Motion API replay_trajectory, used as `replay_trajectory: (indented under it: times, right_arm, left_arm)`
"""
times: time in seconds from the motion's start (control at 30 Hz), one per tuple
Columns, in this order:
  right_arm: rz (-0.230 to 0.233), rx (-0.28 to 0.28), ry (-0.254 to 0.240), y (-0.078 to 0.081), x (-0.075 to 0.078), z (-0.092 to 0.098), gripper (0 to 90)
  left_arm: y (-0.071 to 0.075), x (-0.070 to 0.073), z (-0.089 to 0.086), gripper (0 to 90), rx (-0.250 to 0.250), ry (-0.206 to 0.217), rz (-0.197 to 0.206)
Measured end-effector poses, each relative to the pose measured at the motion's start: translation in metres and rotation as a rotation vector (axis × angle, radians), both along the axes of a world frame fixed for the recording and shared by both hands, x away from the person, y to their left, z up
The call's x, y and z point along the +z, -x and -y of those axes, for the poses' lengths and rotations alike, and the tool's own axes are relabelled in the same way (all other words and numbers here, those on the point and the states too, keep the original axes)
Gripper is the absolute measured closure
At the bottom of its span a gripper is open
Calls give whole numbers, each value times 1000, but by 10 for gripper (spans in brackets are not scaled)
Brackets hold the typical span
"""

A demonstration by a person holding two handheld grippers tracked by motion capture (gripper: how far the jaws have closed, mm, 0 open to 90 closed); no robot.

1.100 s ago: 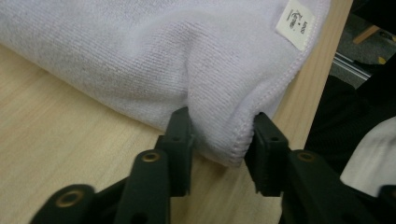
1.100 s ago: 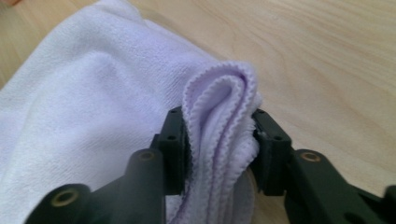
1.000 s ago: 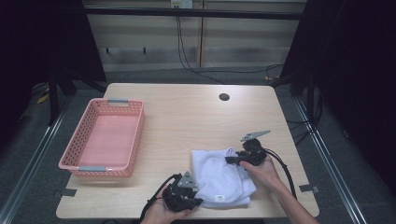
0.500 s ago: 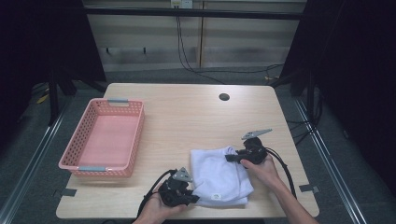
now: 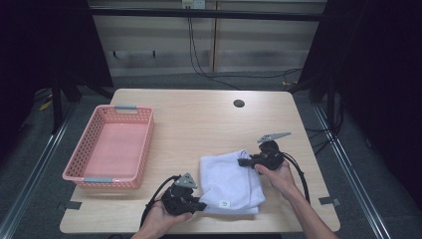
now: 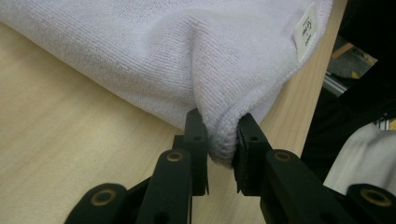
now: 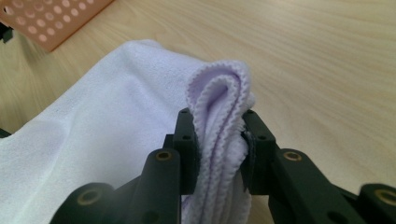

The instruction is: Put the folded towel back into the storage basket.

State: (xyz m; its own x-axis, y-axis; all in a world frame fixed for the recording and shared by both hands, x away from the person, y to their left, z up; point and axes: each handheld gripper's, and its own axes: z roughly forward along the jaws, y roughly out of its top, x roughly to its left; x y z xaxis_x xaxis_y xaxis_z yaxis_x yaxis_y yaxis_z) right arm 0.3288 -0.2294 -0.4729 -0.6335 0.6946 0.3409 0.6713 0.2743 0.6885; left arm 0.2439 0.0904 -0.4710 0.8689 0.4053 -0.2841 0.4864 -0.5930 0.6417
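We've got both clamped on the towel (image 5: 230,180): left hand-held gripper (image 6: 219,140) only on a thin hem fold, right hand-held gripper (image 7: 219,135) on stacked edges. Lifting may slip the left corner out at lower centre.

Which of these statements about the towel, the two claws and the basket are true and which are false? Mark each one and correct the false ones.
1. The left claw pinches an edge of the white towel. True.
2. The right claw is open and clear of the towel. False: it is shut on a bunched fold of it.
3. The towel lies in the pink basket. False: it lies on the table, beside the basket.
4. A small label shows on the towel near the table's front edge. True.
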Motion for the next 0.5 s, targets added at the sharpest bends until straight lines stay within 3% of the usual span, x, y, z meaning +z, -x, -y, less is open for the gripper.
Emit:
replay_trajectory:
  times: [0.13, 0.5]
  right_arm:
    - [0, -2, -10, 0, 4, 4, 715]
    - [14, -19, -51, -4, 16, 12, 716]
  left_arm:
    - [-3, 6, -2, 779, -5, -12, 9]
    - [-12, 20, 1, 777, -9, 3, 12]
